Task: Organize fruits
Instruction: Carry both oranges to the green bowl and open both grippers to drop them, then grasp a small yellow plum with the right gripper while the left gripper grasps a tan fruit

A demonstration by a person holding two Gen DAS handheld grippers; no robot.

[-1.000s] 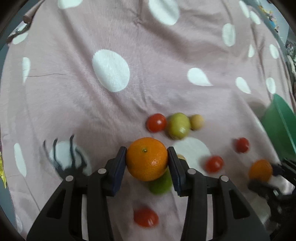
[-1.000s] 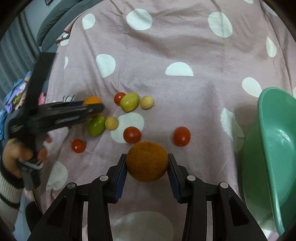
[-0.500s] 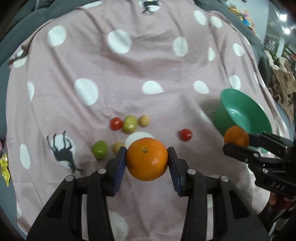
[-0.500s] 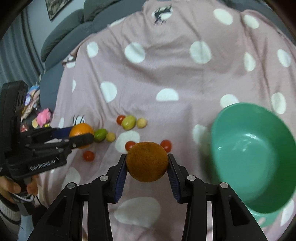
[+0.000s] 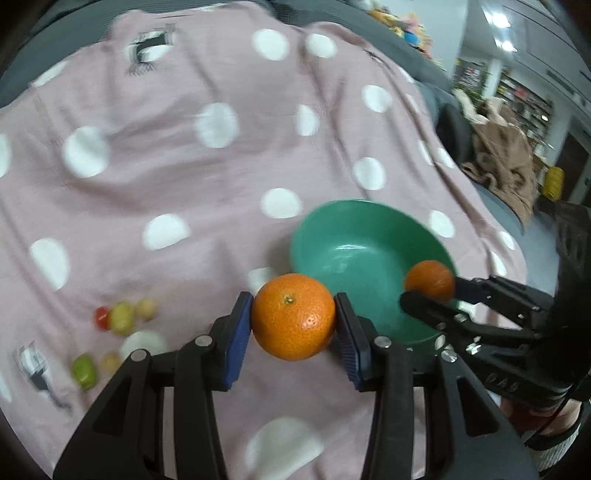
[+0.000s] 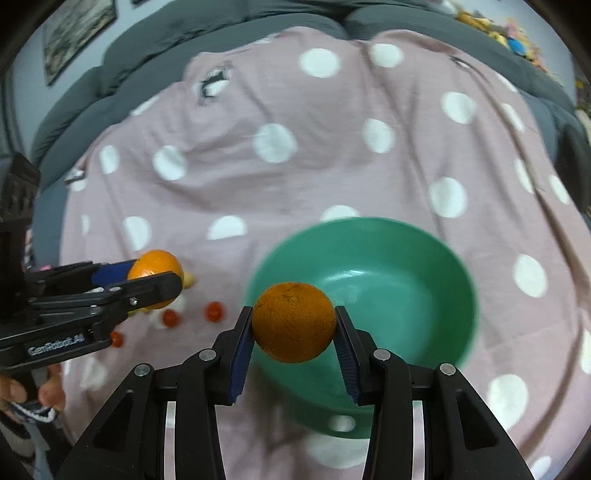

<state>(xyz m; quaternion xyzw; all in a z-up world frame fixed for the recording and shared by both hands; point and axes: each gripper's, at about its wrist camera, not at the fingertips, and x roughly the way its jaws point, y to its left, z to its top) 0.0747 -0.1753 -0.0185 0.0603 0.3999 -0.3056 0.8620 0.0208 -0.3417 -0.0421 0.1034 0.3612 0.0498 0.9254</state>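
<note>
My left gripper (image 5: 293, 326) is shut on a bright orange (image 5: 293, 315), held above the pink cloth just left of the green bowl (image 5: 354, 225). My right gripper (image 6: 294, 332) is shut on a darker orange (image 6: 293, 322) over the near left rim of the green bowl (image 6: 436, 243). In the left wrist view the right gripper (image 5: 430, 291) reaches in from the right with its orange (image 5: 430, 280) above the bowl. In the right wrist view the left gripper (image 6: 155, 278) holds its orange (image 6: 155, 264) at the left. The bowl's inside looks bare.
Small fruits lie on the pink polka-dot cloth (image 5: 184, 155): a red tomato (image 5: 101, 316), a green fruit (image 5: 122, 317), a tan one (image 5: 146, 309) and a lime-green one (image 5: 84, 369). More red tomatoes (image 6: 213, 311) sit left of the bowl. A grey sofa back (image 6: 221, 33) lies behind.
Both grippers have risen and swung right toward the green bowl, each still holding its orange. The bowl now fills the centre of the right wrist view; the small fruits have fallen behind at the left.
</note>
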